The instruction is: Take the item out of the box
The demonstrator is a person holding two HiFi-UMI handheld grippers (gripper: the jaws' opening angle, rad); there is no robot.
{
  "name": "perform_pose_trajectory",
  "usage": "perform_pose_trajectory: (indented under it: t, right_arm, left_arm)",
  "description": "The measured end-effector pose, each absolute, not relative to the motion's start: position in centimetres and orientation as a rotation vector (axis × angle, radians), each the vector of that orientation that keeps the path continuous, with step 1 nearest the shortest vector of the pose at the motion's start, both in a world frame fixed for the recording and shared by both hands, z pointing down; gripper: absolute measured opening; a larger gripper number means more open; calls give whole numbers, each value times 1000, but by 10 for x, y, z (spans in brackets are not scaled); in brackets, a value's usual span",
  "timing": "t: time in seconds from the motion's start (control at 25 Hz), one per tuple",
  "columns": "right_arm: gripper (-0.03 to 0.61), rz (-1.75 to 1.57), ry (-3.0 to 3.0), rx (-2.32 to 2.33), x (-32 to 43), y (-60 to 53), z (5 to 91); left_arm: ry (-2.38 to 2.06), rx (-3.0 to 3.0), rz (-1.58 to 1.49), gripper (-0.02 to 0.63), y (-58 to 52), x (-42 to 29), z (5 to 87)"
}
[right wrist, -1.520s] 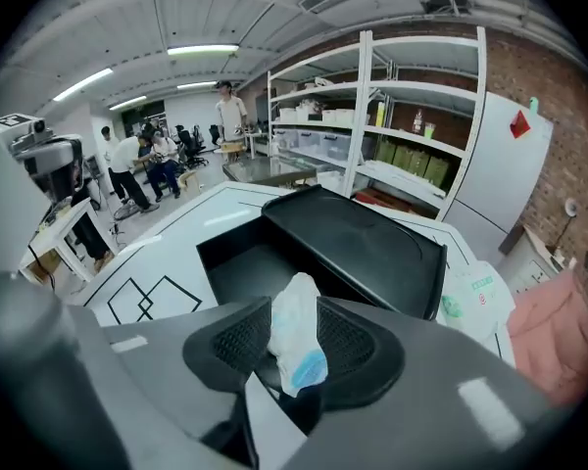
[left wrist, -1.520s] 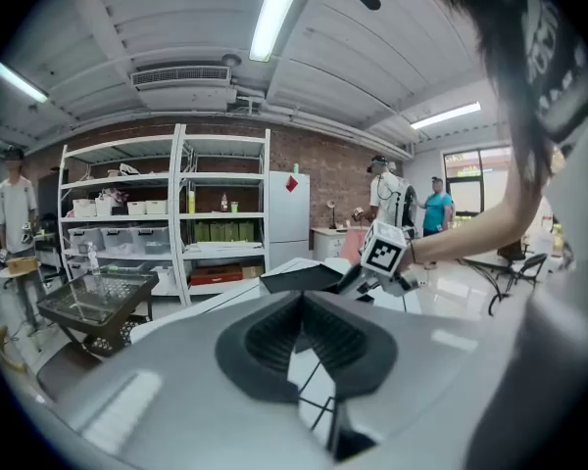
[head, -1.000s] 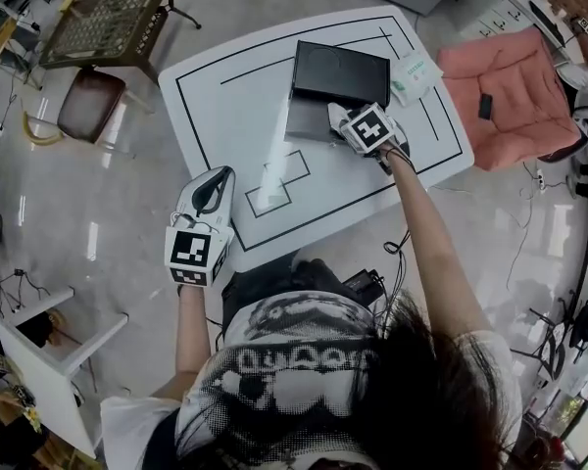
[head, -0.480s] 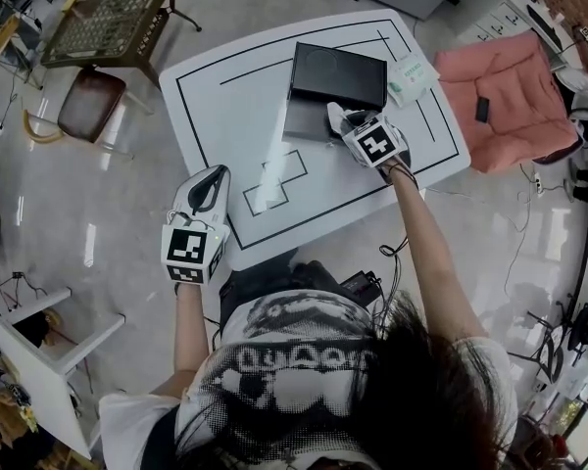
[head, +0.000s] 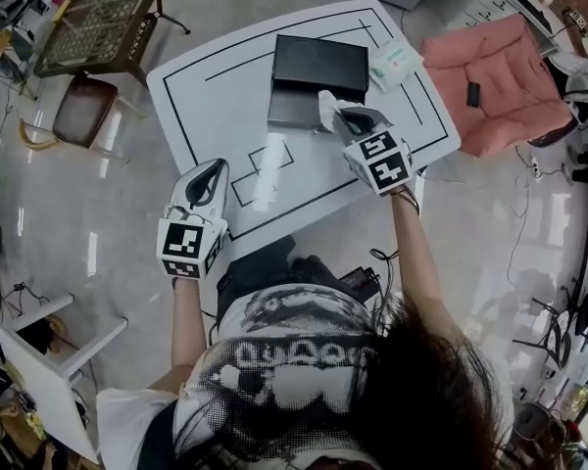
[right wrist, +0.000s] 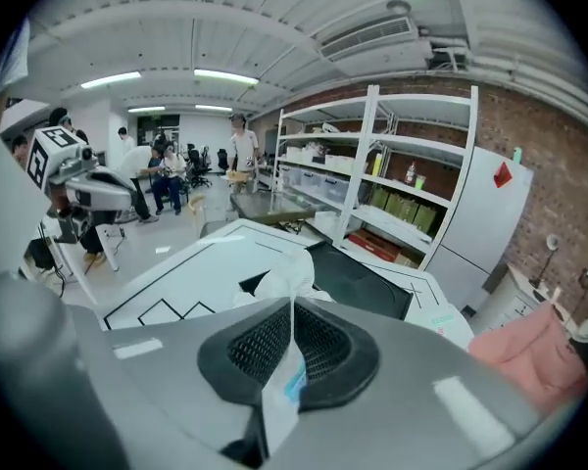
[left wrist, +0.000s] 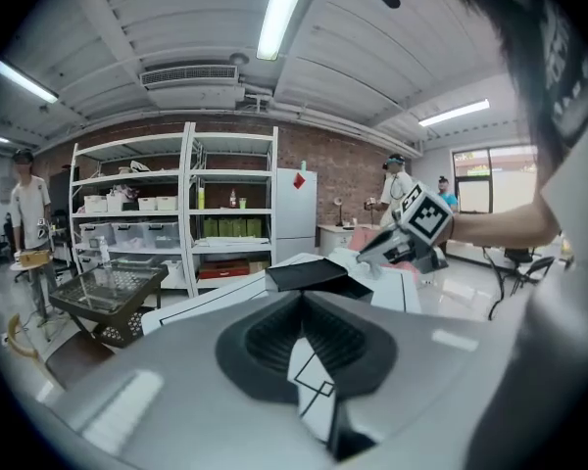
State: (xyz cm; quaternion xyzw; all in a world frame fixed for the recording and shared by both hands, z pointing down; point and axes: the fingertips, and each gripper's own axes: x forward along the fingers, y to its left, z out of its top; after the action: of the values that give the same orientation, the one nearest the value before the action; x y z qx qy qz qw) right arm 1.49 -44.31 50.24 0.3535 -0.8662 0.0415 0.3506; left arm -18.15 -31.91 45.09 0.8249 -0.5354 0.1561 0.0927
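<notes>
A black box [head: 294,113] lies open on the white table [head: 216,96], its black lid [head: 320,65] just behind it. My right gripper [head: 339,117] hangs over the box's near right corner, shut on a thin white plastic packet [head: 326,108]. In the right gripper view the packet [right wrist: 277,292] stands pinched between the pads and sticks out past the tips, with the box [right wrist: 358,277] beyond. My left gripper [head: 209,172] hovers at the table's near left edge, shut and holding nothing. Its pads meet at the tips [left wrist: 301,302].
A white printed card [head: 392,62] lies right of the lid. A pink padded chair [head: 490,76] stands past the table's right end. A brown stool [head: 78,106] and a wire basket cart [head: 98,18] are on the left. Black outlines mark the tabletop. Shelves and people stand farther off.
My right gripper has come up and back from the box, toward the person, with the white packet now pinched in it. The left gripper has hardly moved.
</notes>
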Motion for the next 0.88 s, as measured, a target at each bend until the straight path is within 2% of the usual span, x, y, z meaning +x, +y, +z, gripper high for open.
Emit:
perform_pose_trajectory:
  t: [0.4, 0.88]
  right_arm:
    - [14, 188, -2367, 1099, 61, -362, 455]
    - [14, 250, -2443, 1165, 121, -256, 443]
  left_arm:
    - [-1519, 2561, 467, 0, -289, -118, 426]
    - [-1477, 2640, 422, 0, -214, -43, 403]
